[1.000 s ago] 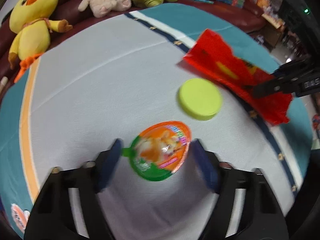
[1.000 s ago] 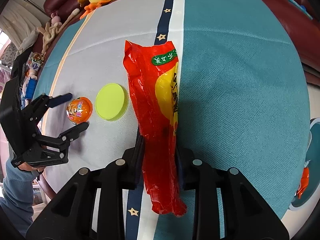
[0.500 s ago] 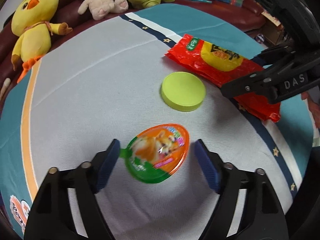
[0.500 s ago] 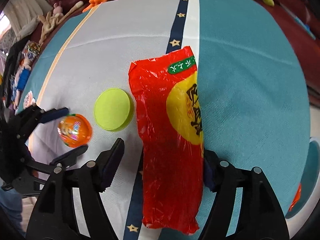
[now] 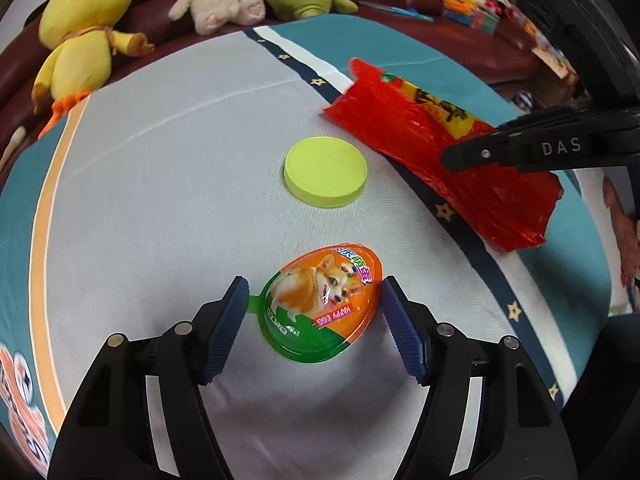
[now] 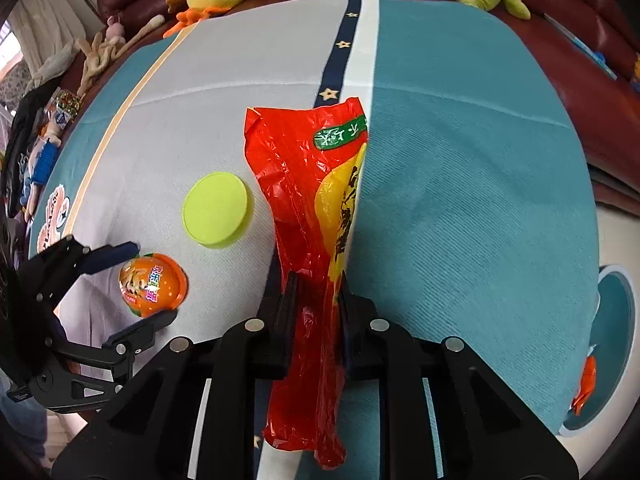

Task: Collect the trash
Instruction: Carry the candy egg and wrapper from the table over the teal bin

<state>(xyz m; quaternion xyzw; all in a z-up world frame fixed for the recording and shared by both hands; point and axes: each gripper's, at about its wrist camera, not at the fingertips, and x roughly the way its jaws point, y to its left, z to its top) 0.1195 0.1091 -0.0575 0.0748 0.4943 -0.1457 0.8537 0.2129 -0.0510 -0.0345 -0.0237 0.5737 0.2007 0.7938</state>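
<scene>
Closing on two pieces at once. Left gripper (image 5: 314,320) jaws are narrowing around the egg-shaped snack cup (image 5: 320,304) near the table's (image 5: 160,200) front edge; right pad touches the rim, left pad sits just off the tab, so no firm hold yet. Right gripper (image 6: 314,312) is squeezing down on the red wrapper (image 6: 312,200) lying along the starred stripe. Yellow-green lid (image 5: 325,171) sits between them, untouched. Next, I'd judge: finish the pinch, lift both, then come back for the lid.

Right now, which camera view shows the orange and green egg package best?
The left wrist view. There the egg package lies close and sharp between the closing left gripper, its dog picture and print readable. The right wrist view shows it small at the left edge, partly covered by a finger.
</scene>
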